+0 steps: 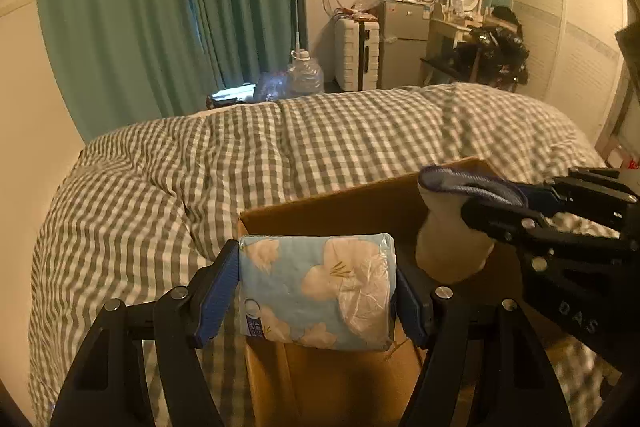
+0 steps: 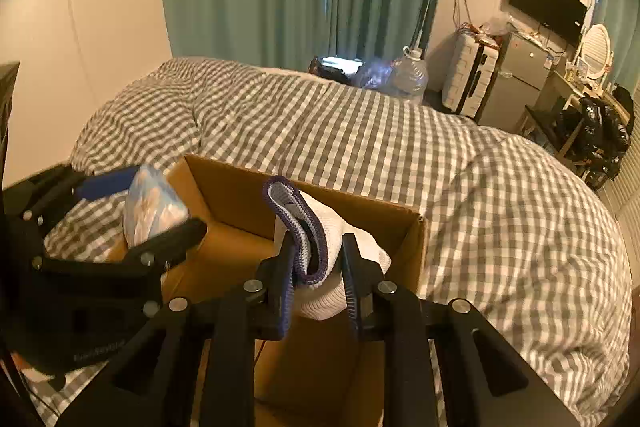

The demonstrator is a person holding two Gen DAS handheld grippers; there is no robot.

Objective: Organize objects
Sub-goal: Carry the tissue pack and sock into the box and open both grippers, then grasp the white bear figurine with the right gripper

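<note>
An open cardboard box (image 1: 332,211) sits on the bed; it also shows in the right wrist view (image 2: 240,187). My left gripper (image 1: 316,291) is shut on a blue floral tissue pack (image 1: 320,287) and holds it over the box's near left edge. The pack also shows in the right wrist view (image 2: 154,203), with the left gripper (image 2: 144,207) around it. My right gripper (image 2: 316,267) is shut on a white sock with a purple cuff (image 2: 316,239), held over the box. The sock (image 1: 452,243) and right gripper (image 1: 496,199) show at the right of the left wrist view.
A grey-and-white checked duvet (image 1: 280,147) covers the bed under the box. Green curtains (image 1: 160,7), a water jug (image 1: 306,75), a white suitcase (image 1: 356,55), a small fridge (image 1: 404,43) and a dressing table (image 1: 460,23) stand beyond the bed.
</note>
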